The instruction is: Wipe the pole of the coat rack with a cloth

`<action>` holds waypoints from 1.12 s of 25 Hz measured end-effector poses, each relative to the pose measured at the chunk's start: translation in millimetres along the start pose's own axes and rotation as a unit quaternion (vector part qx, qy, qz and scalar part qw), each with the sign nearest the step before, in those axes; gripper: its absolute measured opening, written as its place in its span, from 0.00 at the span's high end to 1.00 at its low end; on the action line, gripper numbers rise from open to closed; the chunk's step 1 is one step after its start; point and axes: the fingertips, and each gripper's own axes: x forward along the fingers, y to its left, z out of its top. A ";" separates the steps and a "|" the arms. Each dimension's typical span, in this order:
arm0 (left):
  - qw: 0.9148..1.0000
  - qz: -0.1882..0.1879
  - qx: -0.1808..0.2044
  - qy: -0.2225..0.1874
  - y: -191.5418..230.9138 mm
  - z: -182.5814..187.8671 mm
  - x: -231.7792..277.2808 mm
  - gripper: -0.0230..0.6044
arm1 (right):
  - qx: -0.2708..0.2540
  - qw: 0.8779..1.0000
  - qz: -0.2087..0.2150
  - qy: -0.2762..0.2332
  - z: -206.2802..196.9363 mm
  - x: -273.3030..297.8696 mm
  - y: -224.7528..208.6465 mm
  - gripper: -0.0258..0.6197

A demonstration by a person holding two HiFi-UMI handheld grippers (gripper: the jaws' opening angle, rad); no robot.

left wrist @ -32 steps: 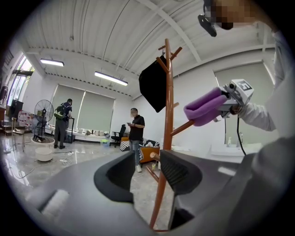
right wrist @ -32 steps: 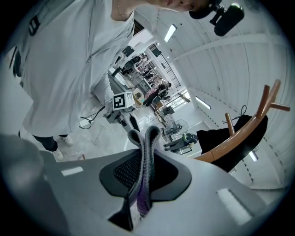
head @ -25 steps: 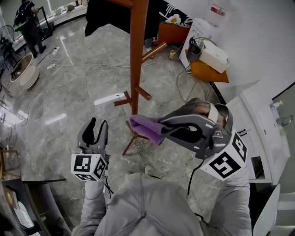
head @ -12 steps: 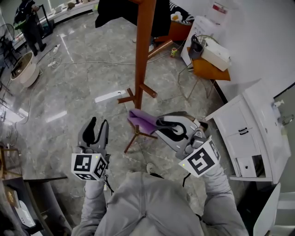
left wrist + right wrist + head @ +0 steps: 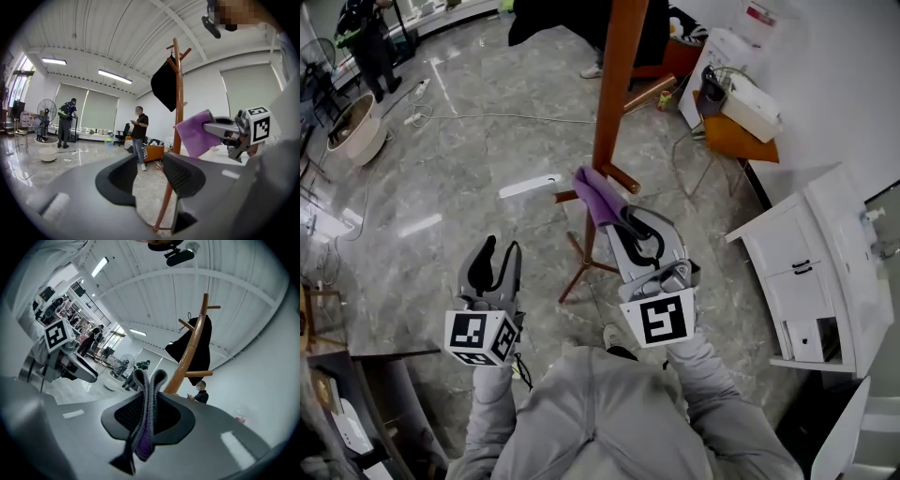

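The right tongs (image 5: 622, 216) are clamped on the folded purple cloth (image 5: 596, 194). Within the last second they have swung from a sideways heading at the right of the coat rack to point forward, bringing the cloth to the lower pole (image 5: 617, 66), just above its side braces (image 5: 622, 178); firm contact cannot be confirmed. The left tongs (image 5: 500, 253) remain parted and empty, low and well to the left, so the wiping stroke appears ready to begin, not yet completed.
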 end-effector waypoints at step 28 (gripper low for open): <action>0.999 0.029 -0.016 0.006 39.3 -9.7 -9.4 0.68 | 0.102 0.992 0.023 0.068 -62.6 81.2 27.9 0.88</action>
